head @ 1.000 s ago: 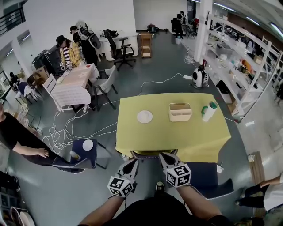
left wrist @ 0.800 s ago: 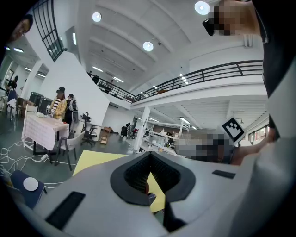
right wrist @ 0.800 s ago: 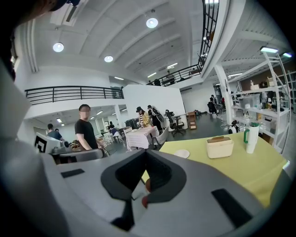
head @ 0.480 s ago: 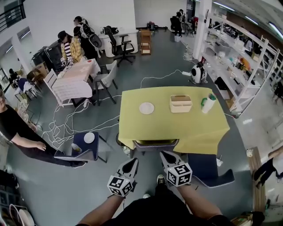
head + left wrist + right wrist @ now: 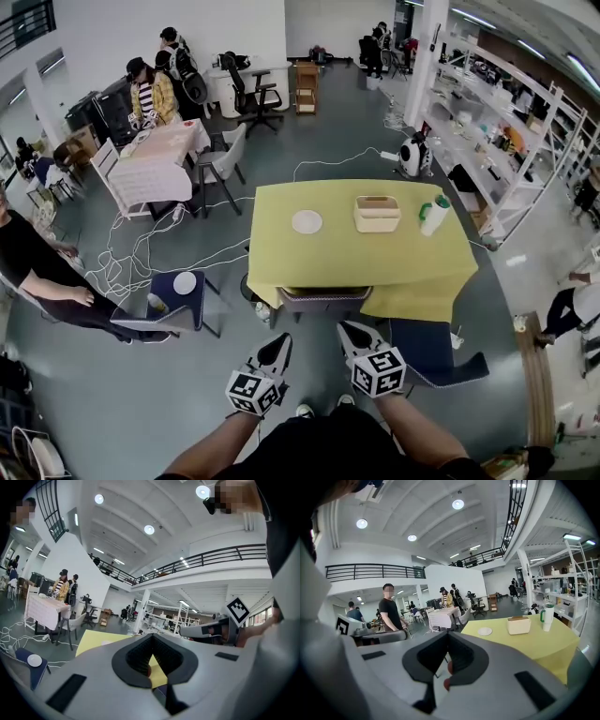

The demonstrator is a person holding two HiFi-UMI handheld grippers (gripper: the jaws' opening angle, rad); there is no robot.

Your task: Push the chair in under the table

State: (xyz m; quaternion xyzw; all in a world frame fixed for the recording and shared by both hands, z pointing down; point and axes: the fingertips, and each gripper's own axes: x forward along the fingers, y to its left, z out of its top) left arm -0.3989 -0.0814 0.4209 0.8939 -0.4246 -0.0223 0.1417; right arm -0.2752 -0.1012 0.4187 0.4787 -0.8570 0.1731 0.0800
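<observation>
Grey floor fills a large open hall, and we take it from our end outward. Closest are our two tongs, the left tongs [image 5: 277, 349] and the right tongs [image 5: 350, 332], each carrying one marker cube and pointing ahead side by side. Both are clenched, jaws together with nothing between them.

Just beyond them stands one grey chair [image 5: 323, 300]. Its back sits at the near edge of the yellow surface [image 5: 347, 262] and its seat is under the cloth's overhang. We see a gap between the tongs and that back, so neither touches it.

Two blue seats flank the chair. The left blue seat [image 5: 178, 314] bears one white dish [image 5: 186, 282] and one cup [image 5: 157, 303]; the right blue seat [image 5: 431, 349] is bare.

On the surface we count three things in a row, well apart from one another: one white plate [image 5: 307, 221], one beige box [image 5: 378, 214] and one white tumbler [image 5: 434, 215] with a green lid.

Farther off, loose white cables [image 5: 131, 267] trail over the floor, and one person [image 5: 33, 277] in black sits at the left edge. One white-clothed table [image 5: 155, 164] has two people standing behind it. One black office chair [image 5: 258, 98] stands past that, and white shelving [image 5: 506, 141] lines the right wall.
</observation>
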